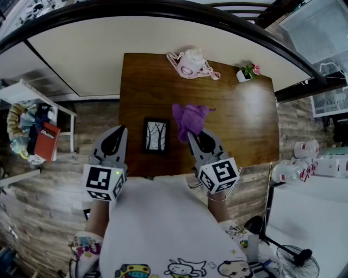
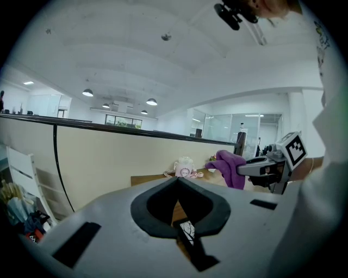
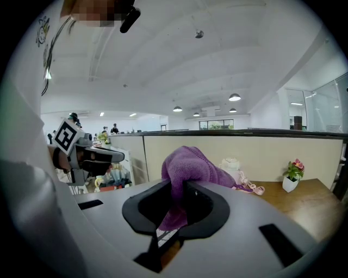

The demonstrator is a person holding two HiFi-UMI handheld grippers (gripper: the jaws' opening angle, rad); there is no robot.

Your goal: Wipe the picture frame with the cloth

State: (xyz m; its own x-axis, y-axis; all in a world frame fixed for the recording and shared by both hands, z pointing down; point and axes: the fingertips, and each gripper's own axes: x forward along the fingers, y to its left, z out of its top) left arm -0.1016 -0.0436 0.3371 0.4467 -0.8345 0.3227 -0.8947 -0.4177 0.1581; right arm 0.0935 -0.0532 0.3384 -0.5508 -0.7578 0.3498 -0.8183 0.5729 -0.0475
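Wood surface fills the middle of the head view, and the picture frame lies near its lower edge. Just right of it hangs the purple cloth, clamped in the right gripper — the left gripper is closed on nothing. The cloth should sweep left across the glass with light pressure, while the left gripper braces the frame's edge.

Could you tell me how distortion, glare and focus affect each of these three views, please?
Head view: strong fisheye bends the partition rail into an arc; a soft glare patch sits on the table at right. Left gripper view: black vignette in the corners, ceiling lamps blown out. Right gripper view: same vignette; the cloth reads clearly.
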